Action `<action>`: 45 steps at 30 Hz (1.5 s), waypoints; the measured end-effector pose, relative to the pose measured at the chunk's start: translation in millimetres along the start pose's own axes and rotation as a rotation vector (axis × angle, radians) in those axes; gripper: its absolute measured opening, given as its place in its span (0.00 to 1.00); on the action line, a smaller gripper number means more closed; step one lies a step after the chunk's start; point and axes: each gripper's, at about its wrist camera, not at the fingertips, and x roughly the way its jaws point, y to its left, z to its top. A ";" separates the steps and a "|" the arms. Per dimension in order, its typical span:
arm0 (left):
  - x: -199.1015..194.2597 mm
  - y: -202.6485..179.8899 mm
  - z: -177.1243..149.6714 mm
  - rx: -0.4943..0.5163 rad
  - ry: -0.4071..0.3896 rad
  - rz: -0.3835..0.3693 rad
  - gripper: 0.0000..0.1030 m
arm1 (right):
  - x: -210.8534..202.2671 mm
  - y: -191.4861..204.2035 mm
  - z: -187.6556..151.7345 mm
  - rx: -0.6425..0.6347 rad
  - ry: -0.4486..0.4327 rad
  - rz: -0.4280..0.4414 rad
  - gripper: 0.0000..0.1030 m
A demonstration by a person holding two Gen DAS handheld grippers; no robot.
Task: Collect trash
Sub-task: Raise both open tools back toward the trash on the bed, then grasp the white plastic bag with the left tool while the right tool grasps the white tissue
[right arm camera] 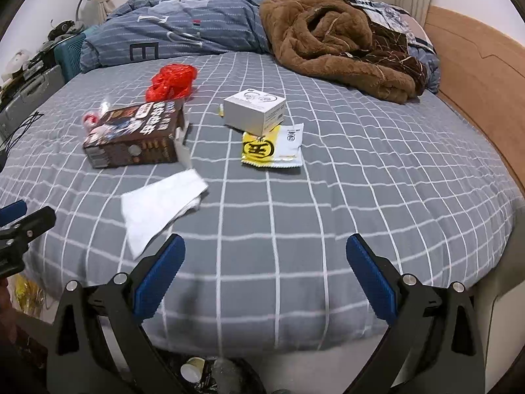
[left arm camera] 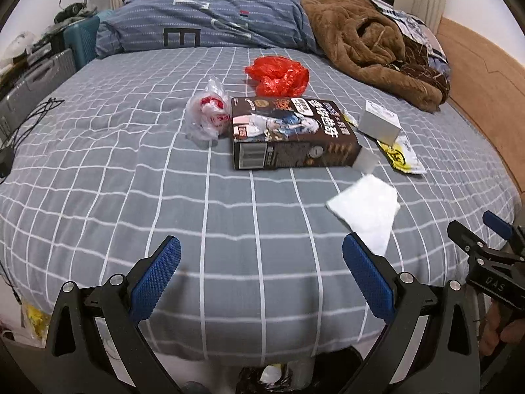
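Trash lies on a grey checked bed [left arm camera: 164,197] [right arm camera: 361,180]. A brown printed carton [left arm camera: 288,131] [right arm camera: 137,134] lies flat with an open end flap. Beside it are a clear bag with red print [left arm camera: 208,111] [right arm camera: 93,120], a crumpled red plastic bag [left arm camera: 279,75] [right arm camera: 172,82], a small white box [left arm camera: 380,120] [right arm camera: 254,110], a yellow-and-white wrapper [left arm camera: 400,156] [right arm camera: 272,147] and a white tissue [left arm camera: 367,211] [right arm camera: 160,203]. My left gripper [left arm camera: 261,279] is open over the bed's near edge. My right gripper [right arm camera: 265,275] is open too, just right of the tissue. Both hold nothing.
A folded blue duvet [left arm camera: 203,23] and a brown fleece blanket [left arm camera: 370,46] fill the far side. A wooden headboard [right arm camera: 475,75] runs along the right. Suitcases [left arm camera: 36,82] and black cables [left arm camera: 32,115] are on the left. A dark bin with rubbish [right arm camera: 203,374] sits below the bed edge.
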 end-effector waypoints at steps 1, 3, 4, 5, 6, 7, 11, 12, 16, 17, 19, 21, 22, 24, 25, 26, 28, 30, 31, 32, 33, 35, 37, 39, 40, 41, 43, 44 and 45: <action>2.4 0.9 4.1 0.002 -0.001 0.004 0.94 | 4.4 -1.2 3.1 0.005 0.004 0.002 0.92; 7.7 5.0 14.1 0.000 -0.008 0.015 0.94 | 11.1 -1.6 8.1 0.011 0.011 0.010 0.92; 9.5 8.2 18.2 -0.005 -0.010 0.020 0.94 | 13.4 -0.9 9.9 0.011 0.013 0.014 0.92; 12.0 12.5 23.2 -0.016 -0.012 0.025 0.94 | 15.7 0.7 12.0 0.011 0.015 0.018 0.92; 14.3 16.1 27.3 -0.023 -0.012 0.028 0.94 | 17.3 2.4 13.3 0.012 0.016 0.025 0.92; 17.9 20.9 33.4 -0.033 -0.013 0.034 0.94 | 19.3 5.0 15.1 0.014 0.020 0.039 0.92; 32.2 40.2 56.2 -0.066 -0.018 0.059 0.94 | 27.0 20.7 19.3 0.004 0.037 0.081 0.92; 35.9 45.4 61.8 -0.075 -0.019 0.065 0.94 | 29.2 26.0 19.8 -0.005 0.042 0.087 0.92; 47.8 59.1 79.3 -0.091 -0.021 0.084 0.94 | 40.6 47.2 21.3 -0.045 0.064 0.105 0.92; 51.2 62.7 84.1 -0.094 -0.021 0.088 0.94 | 43.0 51.2 22.0 -0.052 0.068 0.110 0.92; 58.0 69.6 92.3 -0.102 -0.020 0.098 0.94 | 46.8 58.5 23.1 -0.063 0.075 0.121 0.92; 65.0 76.6 100.6 -0.111 -0.019 0.104 0.94 | 51.6 67.0 24.1 -0.079 0.084 0.135 0.90; 67.6 78.7 103.3 -0.112 -0.021 0.107 0.94 | 53.8 70.4 24.2 -0.088 0.087 0.135 0.89; 74.1 83.9 109.7 -0.113 -0.021 0.111 0.94 | 58.4 78.4 24.4 -0.111 0.091 0.133 0.89; 76.6 85.6 112.2 -0.114 -0.021 0.111 0.94 | 60.6 81.8 24.7 -0.118 0.094 0.136 0.88; 79.2 86.9 114.3 -0.115 -0.020 0.110 0.94 | 62.2 84.3 25.1 -0.122 0.096 0.138 0.88; 86.0 88.3 120.1 -0.108 -0.019 0.112 0.94 | 66.5 89.7 26.2 -0.133 0.101 0.142 0.86; 91.4 88.9 123.3 -0.100 -0.017 0.117 0.93 | 69.9 92.6 26.5 -0.140 0.107 0.146 0.83; 95.8 89.1 126.1 -0.097 -0.015 0.117 0.93 | 71.4 94.9 26.6 -0.146 0.110 0.148 0.82; 97.6 89.5 126.8 -0.096 -0.014 0.118 0.93 | 72.7 96.9 26.5 -0.152 0.114 0.150 0.81; 100.1 89.9 128.7 -0.096 -0.014 0.119 0.93 | 73.7 98.3 26.6 -0.157 0.117 0.154 0.78; 107.3 90.7 132.0 -0.093 -0.011 0.119 0.93 | 75.6 100.4 26.5 -0.165 0.122 0.162 0.74; 115.0 91.2 134.2 -0.097 -0.002 0.106 0.93 | 77.7 102.0 27.2 -0.172 0.127 0.173 0.70; 119.2 92.0 134.9 -0.100 0.000 0.090 0.93 | 78.3 102.1 27.0 -0.173 0.133 0.189 0.64; 121.9 91.9 135.7 -0.100 0.001 0.083 0.93 | 77.9 102.5 26.9 -0.175 0.135 0.195 0.62; 124.0 91.8 136.5 -0.101 0.000 0.074 0.93 | 77.1 103.2 26.4 -0.178 0.135 0.197 0.60; 128.8 90.2 137.3 -0.105 0.009 0.044 0.89 | 76.3 103.2 26.2 -0.181 0.136 0.205 0.54; 131.9 89.4 137.2 -0.106 0.017 0.027 0.88 | 76.1 103.2 26.2 -0.183 0.138 0.212 0.51; 133.9 88.4 136.8 -0.106 0.021 0.018 0.85 | 76.3 103.2 26.5 -0.183 0.143 0.224 0.45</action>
